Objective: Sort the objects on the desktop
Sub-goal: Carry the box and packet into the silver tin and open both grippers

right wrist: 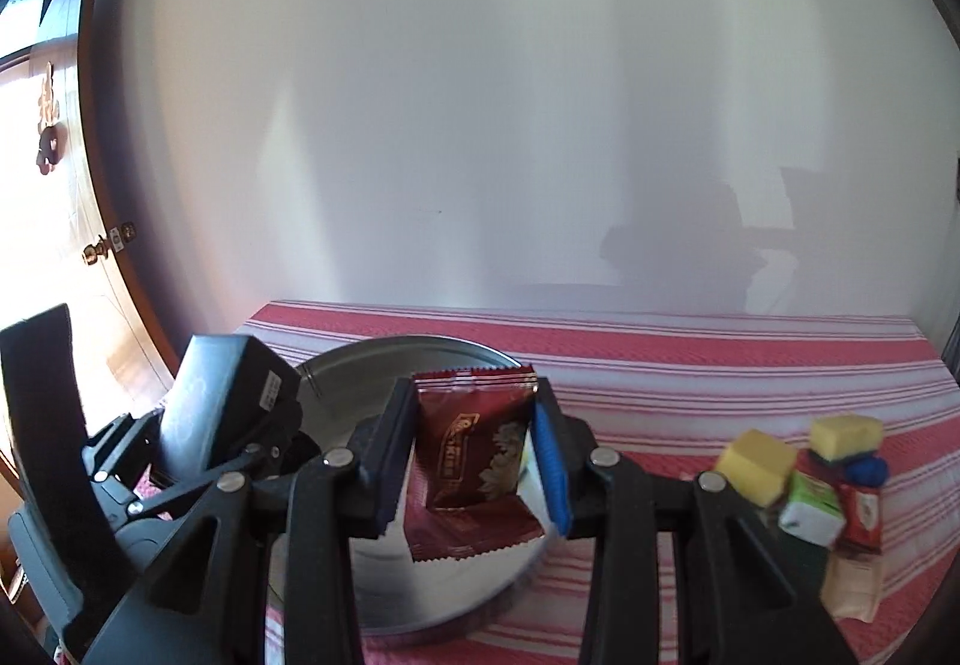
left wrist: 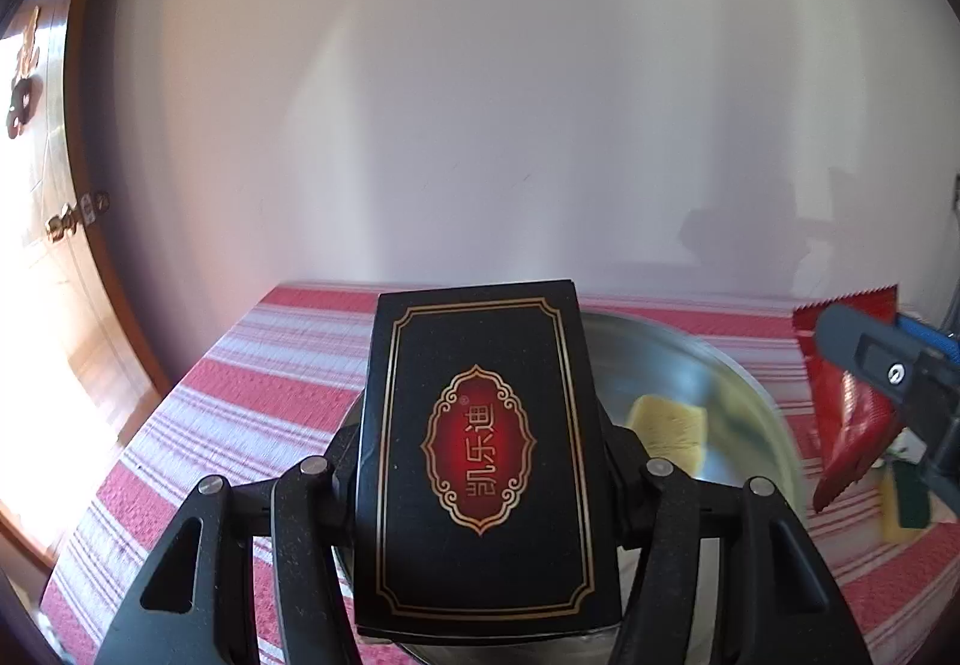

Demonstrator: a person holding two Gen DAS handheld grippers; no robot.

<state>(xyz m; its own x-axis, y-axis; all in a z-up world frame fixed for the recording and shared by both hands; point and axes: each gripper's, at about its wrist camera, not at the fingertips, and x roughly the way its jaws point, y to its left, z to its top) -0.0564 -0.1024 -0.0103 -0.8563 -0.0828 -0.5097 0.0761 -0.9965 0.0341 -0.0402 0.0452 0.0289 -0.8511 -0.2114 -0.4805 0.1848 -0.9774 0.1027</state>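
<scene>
Holding a black box (left wrist: 483,455) in your left gripper (left wrist: 480,461) and a red packet (right wrist: 471,455) pinched in your right gripper (right wrist: 474,461), you have both over the metal bowl (right wrist: 384,359) near the surface's (right wrist: 690,359) left edge. One yellow block (left wrist: 666,428) already lies in the bowl. A pile (right wrist: 810,491) of sponges, small cartons and packets waits near the right edge, so most sorting looks undone. The box reads "凯乐迪" in a red oval; the packet's print is too blurred to read.
</scene>
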